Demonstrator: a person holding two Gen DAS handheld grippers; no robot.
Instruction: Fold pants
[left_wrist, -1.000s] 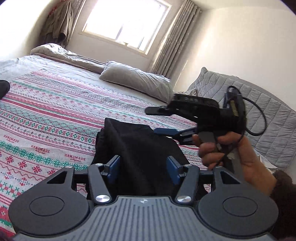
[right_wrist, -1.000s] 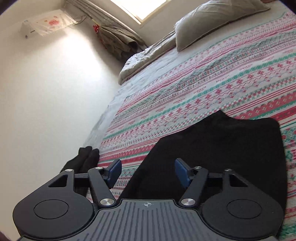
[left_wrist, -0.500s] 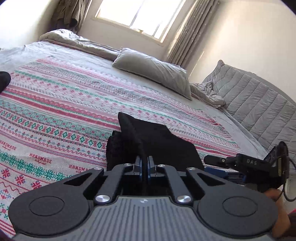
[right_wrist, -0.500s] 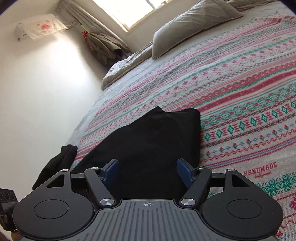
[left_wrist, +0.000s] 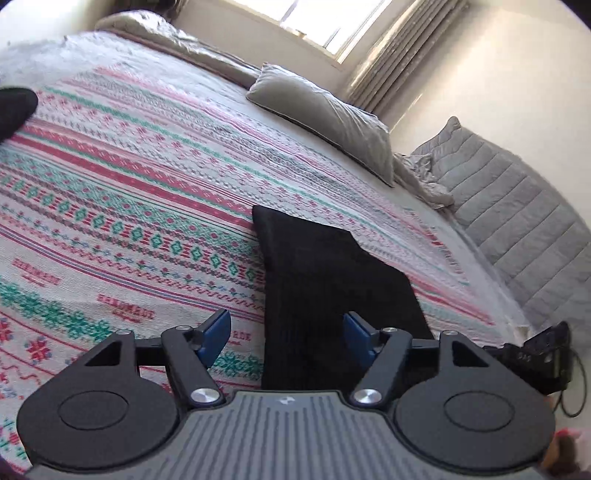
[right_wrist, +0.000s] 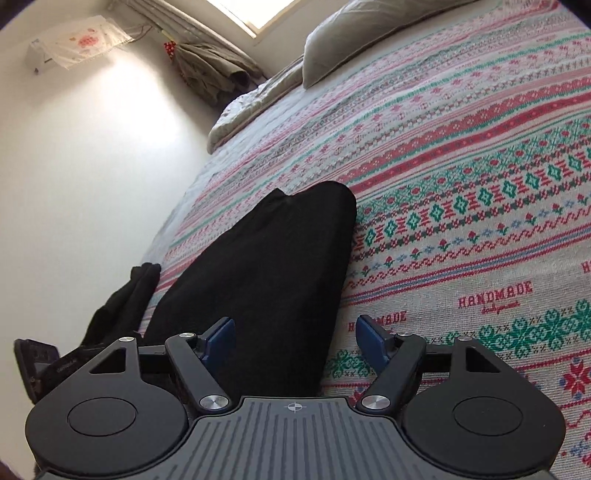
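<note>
The black pants (left_wrist: 325, 280) lie folded into a compact strip on the patterned bedspread (left_wrist: 110, 206); they also show in the right wrist view (right_wrist: 273, 266). My left gripper (left_wrist: 286, 334) is open and empty, its blue pads straddling the near end of the pants. My right gripper (right_wrist: 295, 338) is open and empty over the pants' near right edge. The right gripper's body shows at the left wrist view's right edge (left_wrist: 532, 358); the left gripper's body shows at the right wrist view's left edge (right_wrist: 40, 365).
A second dark garment (right_wrist: 122, 302) lies at the bed's left edge, also seen in the left wrist view (left_wrist: 14, 107). A grey pillow (left_wrist: 325, 118) and rumpled duvet (left_wrist: 155, 40) lie at the head. A quilted grey cover (left_wrist: 517, 221) lies to the right.
My left gripper was shut on the pants half a second ago and has opened, letting them go. The pants now lie flat. The right gripper stayed open and shifted slightly.
</note>
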